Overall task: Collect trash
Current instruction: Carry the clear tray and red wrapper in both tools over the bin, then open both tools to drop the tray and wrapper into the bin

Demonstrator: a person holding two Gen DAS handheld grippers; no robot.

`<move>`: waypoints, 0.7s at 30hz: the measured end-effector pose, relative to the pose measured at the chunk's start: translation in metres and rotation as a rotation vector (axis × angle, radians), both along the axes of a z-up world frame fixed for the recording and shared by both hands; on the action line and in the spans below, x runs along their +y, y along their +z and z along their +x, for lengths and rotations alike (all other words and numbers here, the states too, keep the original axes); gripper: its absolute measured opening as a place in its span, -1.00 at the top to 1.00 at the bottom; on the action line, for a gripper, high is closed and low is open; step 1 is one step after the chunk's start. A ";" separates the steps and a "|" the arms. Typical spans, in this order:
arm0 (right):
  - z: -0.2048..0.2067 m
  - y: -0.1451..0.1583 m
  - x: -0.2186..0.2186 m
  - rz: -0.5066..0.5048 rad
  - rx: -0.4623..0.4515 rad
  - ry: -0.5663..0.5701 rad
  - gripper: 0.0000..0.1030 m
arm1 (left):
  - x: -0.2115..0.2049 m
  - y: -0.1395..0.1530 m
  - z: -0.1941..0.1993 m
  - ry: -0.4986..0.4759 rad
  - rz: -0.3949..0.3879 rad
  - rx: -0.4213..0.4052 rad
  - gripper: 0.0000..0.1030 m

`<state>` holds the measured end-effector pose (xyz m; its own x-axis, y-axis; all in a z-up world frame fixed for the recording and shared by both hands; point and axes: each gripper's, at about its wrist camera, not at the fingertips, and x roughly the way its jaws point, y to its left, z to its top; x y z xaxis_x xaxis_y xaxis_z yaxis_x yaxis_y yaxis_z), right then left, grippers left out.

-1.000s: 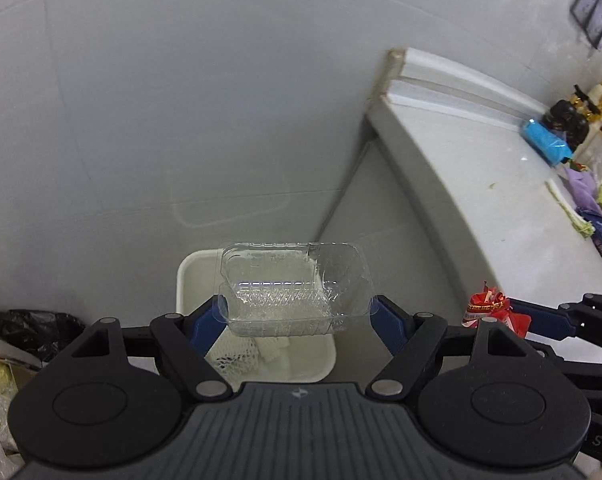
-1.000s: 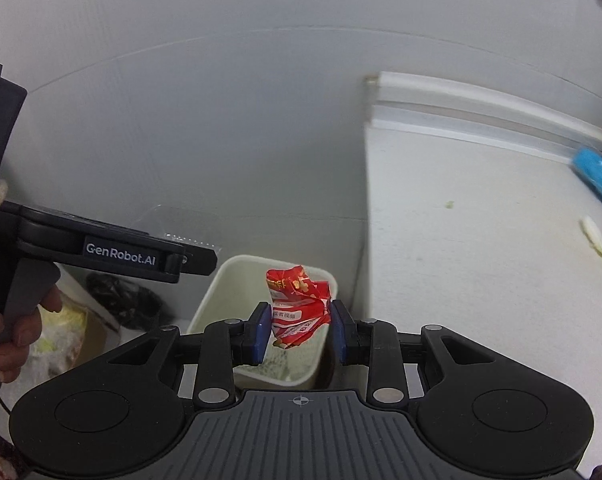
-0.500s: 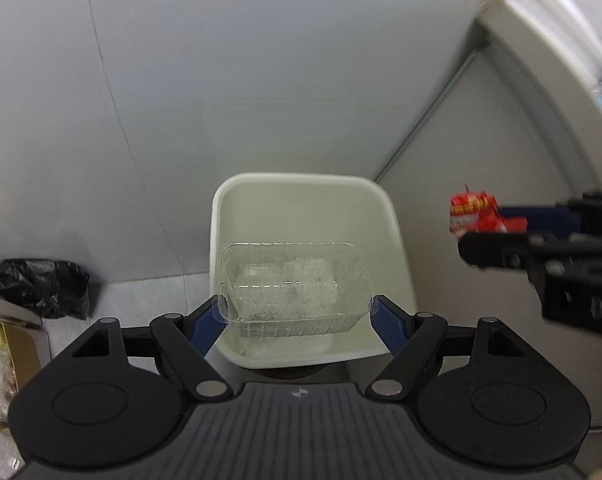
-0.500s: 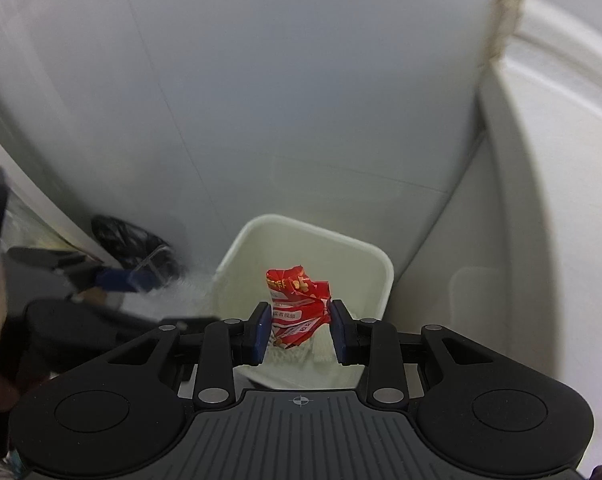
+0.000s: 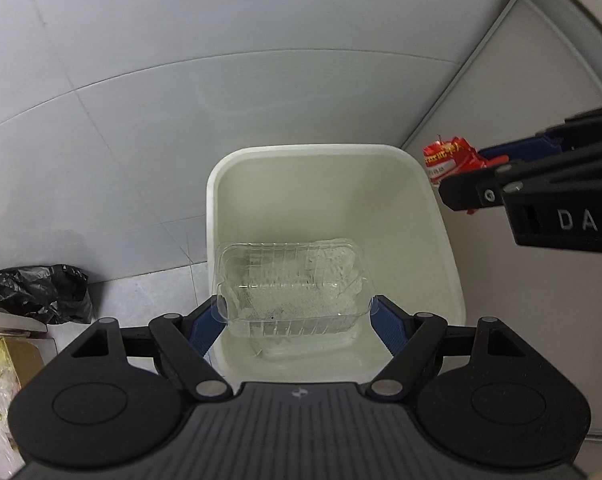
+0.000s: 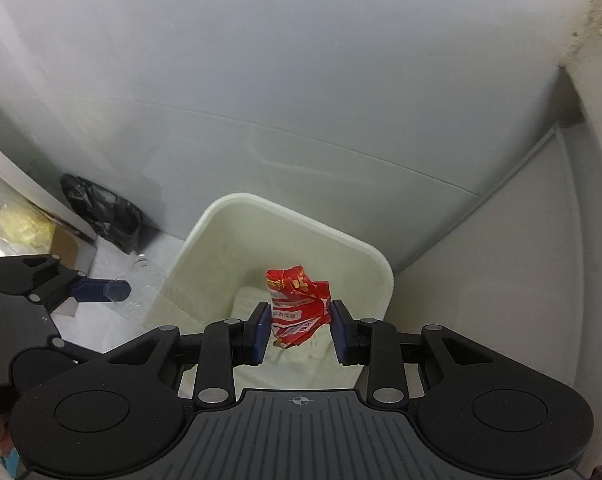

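My left gripper (image 5: 295, 316) is shut on a clear plastic food tray (image 5: 291, 284) and holds it over the open white trash bin (image 5: 329, 152). My right gripper (image 6: 301, 326) is shut on a crumpled red snack wrapper (image 6: 297, 304), held above the same bin (image 6: 301, 216). In the left wrist view the wrapper (image 5: 447, 156) hangs just off the bin's right rim, in the right gripper's fingers (image 5: 473, 190). White crumpled trash (image 6: 245, 300) lies in the bin's bottom.
The bin stands on the floor in a corner between a tiled wall (image 5: 221, 60) and a white cabinet side (image 5: 541, 260). A black plastic bag (image 5: 37, 294) and a cardboard box (image 5: 5, 356) sit to the bin's left.
Both grippers have tilted down and moved closer over the bin, which now fills more of both views. Each keeps its hold on its piece of trash.
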<state>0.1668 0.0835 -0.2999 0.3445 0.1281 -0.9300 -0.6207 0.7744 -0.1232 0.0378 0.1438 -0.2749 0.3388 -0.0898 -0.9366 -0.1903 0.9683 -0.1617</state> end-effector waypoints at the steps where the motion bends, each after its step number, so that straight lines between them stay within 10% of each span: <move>1: 0.001 -0.001 0.001 -0.002 0.003 0.003 0.41 | -0.001 0.000 0.001 -0.006 0.002 0.001 -0.46; 16: 0.014 0.015 -0.002 0.033 0.008 0.020 0.36 | -0.012 0.010 -0.007 -0.048 0.018 0.036 -0.85; 21: 0.009 0.022 0.000 0.061 0.018 0.019 -0.15 | -0.012 0.010 -0.003 -0.028 0.021 0.032 -0.90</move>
<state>0.1762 0.0831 -0.2783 0.3242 0.1915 -0.9264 -0.6373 0.7679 -0.0643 0.0345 0.1317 -0.2645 0.3064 -0.0790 -0.9486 -0.1680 0.9764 -0.1356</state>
